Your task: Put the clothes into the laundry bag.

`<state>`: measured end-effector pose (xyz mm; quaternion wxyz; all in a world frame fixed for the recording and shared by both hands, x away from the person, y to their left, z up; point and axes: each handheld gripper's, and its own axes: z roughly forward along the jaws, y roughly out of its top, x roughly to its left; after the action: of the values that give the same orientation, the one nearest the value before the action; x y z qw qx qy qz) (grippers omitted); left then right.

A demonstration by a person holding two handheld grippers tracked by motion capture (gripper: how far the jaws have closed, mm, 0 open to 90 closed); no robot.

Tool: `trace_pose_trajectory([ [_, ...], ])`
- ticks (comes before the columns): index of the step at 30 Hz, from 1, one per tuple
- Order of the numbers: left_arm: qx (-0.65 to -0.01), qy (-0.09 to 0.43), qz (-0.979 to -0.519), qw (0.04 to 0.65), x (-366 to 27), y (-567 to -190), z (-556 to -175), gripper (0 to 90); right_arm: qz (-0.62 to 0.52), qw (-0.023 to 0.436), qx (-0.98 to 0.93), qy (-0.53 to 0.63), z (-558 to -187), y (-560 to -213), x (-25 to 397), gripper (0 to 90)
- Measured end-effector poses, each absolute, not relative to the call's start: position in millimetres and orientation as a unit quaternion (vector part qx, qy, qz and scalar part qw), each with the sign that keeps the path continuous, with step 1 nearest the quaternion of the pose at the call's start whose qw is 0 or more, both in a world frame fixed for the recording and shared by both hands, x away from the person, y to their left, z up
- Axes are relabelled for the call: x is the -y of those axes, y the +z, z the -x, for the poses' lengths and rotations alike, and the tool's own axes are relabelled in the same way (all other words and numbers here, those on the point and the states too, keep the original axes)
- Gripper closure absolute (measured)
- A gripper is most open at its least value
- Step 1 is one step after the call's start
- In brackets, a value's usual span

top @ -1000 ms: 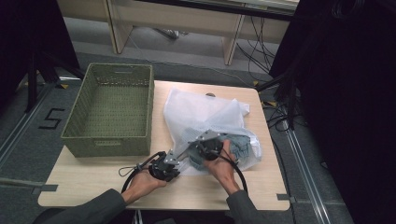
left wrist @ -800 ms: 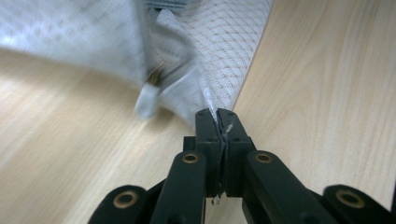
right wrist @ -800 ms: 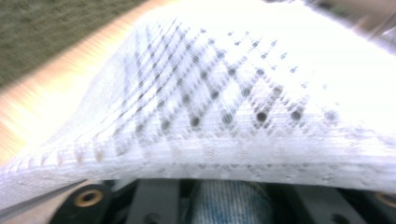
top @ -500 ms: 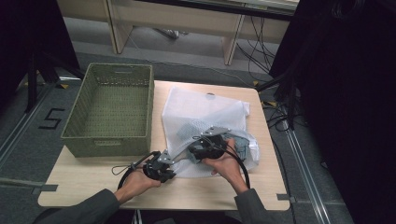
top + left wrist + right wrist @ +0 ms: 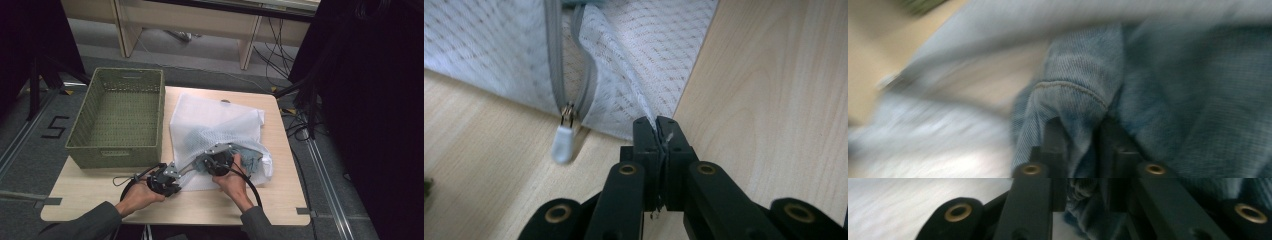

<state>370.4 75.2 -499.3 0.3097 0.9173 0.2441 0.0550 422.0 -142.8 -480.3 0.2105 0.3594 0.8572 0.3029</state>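
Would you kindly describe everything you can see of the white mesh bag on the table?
The white mesh bag is a soft, see-through net pouch lying crumpled on the wooden table, just right of the green basket. A grey zipper runs along it, partly open, with a pale pull tab at its near end. Blue denim cloth lies at its opening. The left gripper pinches the bag's near corner with shut jaws; the right gripper is shut on the denim.
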Motion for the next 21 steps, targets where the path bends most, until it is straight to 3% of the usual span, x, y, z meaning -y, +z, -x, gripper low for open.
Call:
trace_pose_trajectory([
  [1,-0.230,0.056,-0.924,0.299,-78,-498,-371,87.3,-0.376,0.246,-0.838,0.310,-434,-475,144,78.5],
  [5,-0.242,0.051,-0.919,0.306,-79,-499,-370,87.2,-0.378,0.255,-0.824,0.338,-446,-472,152,78.1],
  [6,-0.231,0.051,-0.925,0.298,-81,-497,-372,87.2,-0.404,0.215,-0.821,0.341,-446,-475,155,73.3],
  [8,-0.230,0.051,-0.927,0.291,-84,-496,-373,87.2,-0.396,0.212,-0.822,0.349,-445,-477,155,70.8],
  [10,-0.256,0.049,-0.916,0.306,-85,-497,-371,86.9,-0.384,0.203,-0.828,0.355,-441,-477,154,62.1],
  [12,-0.234,0.055,-0.928,0.283,-92,-493,-373,86.2,-0.375,0.181,-0.833,0.365,-431,-466,157,56.0],
  [14,-0.234,0.085,-0.928,0.277,-98,-485,-370,78.8,-0.367,0.148,-0.831,0.390,-417,-445,171,53.1],
  [16,-0.244,0.109,-0.915,0.302,-96,-476,-365,69.1,-0.365,0.161,-0.828,0.394,-409,-432,186,52.2],
  [21,-0.228,0.104,-0.901,0.354,-62,-463,-359,50.1,-0.420,0.146,-0.805,0.392,-402,-429,223,52.3],
])
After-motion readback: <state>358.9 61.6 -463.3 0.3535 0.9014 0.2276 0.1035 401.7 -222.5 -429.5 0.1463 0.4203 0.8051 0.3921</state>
